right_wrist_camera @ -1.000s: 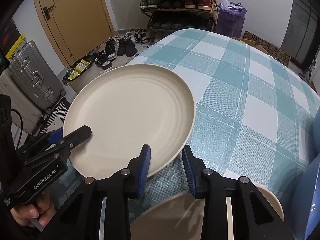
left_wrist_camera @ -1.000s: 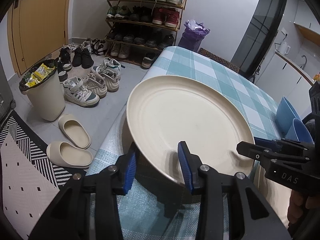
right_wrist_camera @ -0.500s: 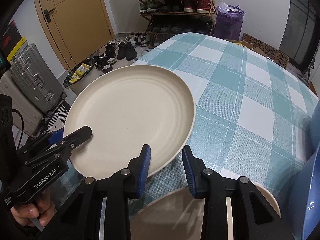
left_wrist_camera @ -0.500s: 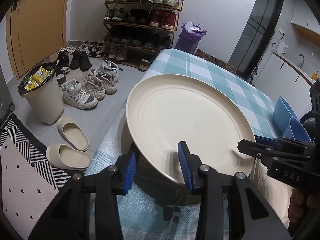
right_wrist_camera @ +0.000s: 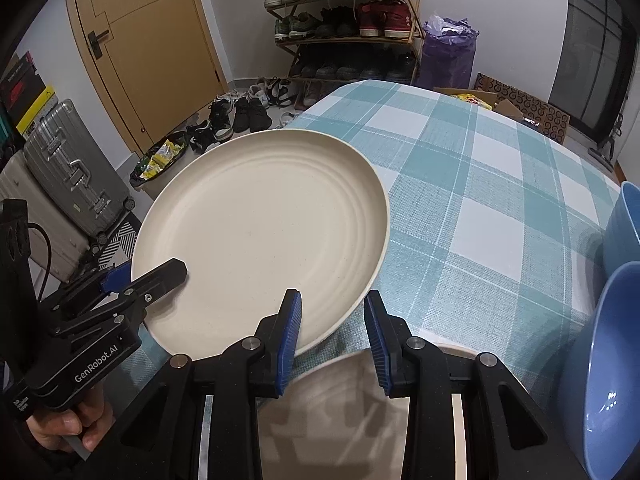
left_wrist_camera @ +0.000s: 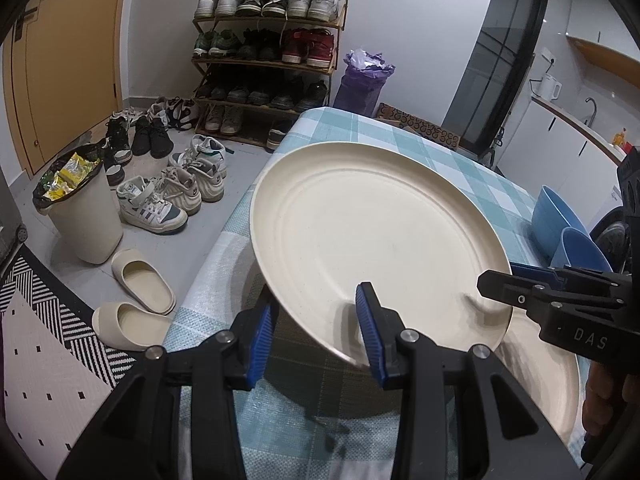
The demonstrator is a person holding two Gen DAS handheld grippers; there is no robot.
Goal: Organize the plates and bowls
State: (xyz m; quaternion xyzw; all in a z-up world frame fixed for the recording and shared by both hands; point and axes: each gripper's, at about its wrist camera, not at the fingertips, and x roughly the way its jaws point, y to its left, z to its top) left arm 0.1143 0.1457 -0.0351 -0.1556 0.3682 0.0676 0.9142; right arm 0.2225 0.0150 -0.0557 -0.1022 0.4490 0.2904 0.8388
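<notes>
The cream plate (left_wrist_camera: 376,248) is held off the tabletop (right_wrist_camera: 472,184) by both tools at once, each straddling a different stretch of its near rim. The left hand-held gripper (left_wrist_camera: 316,332) has one blue pad under the plate and the other above it, with the rim running between them; the right hand-held gripper (right_wrist_camera: 332,336) has its left pad over the rim and its right pad off to the side. On both, the pads sit visibly wider than the thin rim, so whether either truly clamps cannot be told. Sharing the load this way probably keeps so wide and shallow a dish level instead of letting it droop from one edge.

Just below and beyond the right gripper's fingers lies a second cream plate (right_wrist_camera: 360,408) flat on the tabletop, likely the stack's base, so the raised one is probably meant to go on it. Two blue bowls (right_wrist_camera: 600,360) stand to that gripper's right, grouped apart from the plates.
</notes>
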